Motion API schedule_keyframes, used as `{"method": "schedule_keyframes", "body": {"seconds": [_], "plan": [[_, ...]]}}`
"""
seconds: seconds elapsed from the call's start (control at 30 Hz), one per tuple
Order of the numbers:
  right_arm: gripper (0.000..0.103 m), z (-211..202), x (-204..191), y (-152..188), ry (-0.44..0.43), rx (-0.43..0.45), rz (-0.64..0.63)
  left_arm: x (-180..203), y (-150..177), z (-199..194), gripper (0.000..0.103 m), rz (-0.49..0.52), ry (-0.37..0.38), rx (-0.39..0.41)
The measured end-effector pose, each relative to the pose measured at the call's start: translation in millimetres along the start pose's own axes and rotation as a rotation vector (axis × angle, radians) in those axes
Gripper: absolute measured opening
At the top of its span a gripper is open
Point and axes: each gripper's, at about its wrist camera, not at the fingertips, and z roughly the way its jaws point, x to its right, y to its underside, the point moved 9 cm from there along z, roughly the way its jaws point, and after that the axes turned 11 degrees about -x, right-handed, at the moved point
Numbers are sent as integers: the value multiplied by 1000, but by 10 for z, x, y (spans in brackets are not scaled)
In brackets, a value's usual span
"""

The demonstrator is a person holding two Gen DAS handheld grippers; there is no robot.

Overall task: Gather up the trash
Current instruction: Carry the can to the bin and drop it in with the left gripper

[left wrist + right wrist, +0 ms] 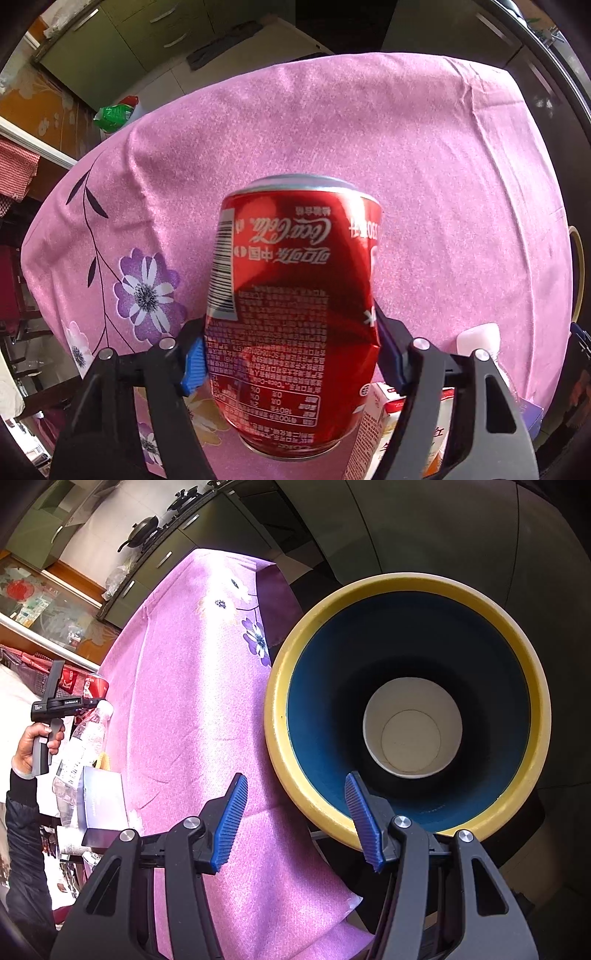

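Table (424, 155): your largest item, draped in a pink cloth with purple flowers; it fills most of both wrist views.

Bin (498, 605): a round tub with a yellow rim and dark blue inside, pale at the bottom, standing off the table's edge. Your right gripper (299, 819) straddles its near rim, one blue pad over the cloth and the other inside the rim; the pads stand apart and whether either touches the rim cannot be told.

Can (295, 295): red, dented, printed label upside down in the left wrist view. Your left gripper (291, 358) is clamped on its sides, both blue pads pressed against it, above the cloth (whether the can touches the cloth cannot be told).

Bottle (86, 738): clear plastic, lying near the table's left edge beside a pale blue box (101, 797).
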Motion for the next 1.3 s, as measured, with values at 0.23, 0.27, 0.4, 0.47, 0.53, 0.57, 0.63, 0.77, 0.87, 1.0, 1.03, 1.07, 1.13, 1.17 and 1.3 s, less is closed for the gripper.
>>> {"method": "schedule_keyframes", "body": {"seconds": [0.23,0.27,0.4,0.47,0.53,0.57,0.63,0.77,0.87,1.0,1.03,1.07,1.13,1.17,1.3], "plan": [[55,-37,-22,-17,0,17,-3,44,96,-241,69,3,-17,49],[55,-53,-31,-16,0,21,-6,53,115,-312,69,7,-25,61],[55,-162,-42,0,0,49,-13,315,271,-705,69,54,-41,124],[55,-239,-20,10,10,70,-15,556,384,-919,69,95,-40,157],[55,-331,19,44,16,94,-13,902,529,-1138,69,166,-37,192],[55,-383,50,68,22,108,-11,1059,579,-1209,69,197,-36,207],[55,-486,135,122,31,135,-4,1511,699,-1338,69,281,-24,228],[55,-696,387,263,36,187,26,2556,901,-1422,69,457,18,231],[55,-831,607,385,41,219,53,3191,968,-1348,69,574,36,217],[55,-977,889,566,50,246,90,4072,1023,-1123,69,702,48,174],[55,-1009,955,608,53,253,100,4256,1018,-1045,69,723,48,161],[55,-1036,1017,649,55,259,109,4393,1028,-985,68,738,44,153],[55,-1074,1133,720,57,270,126,4705,982,-823,66,776,46,135],[55,-1084,1189,749,55,274,135,4852,963,-760,65,784,46,127],[55,-1106,1358,853,42,277,167,5228,806,-465,62,823,42,101]]}}
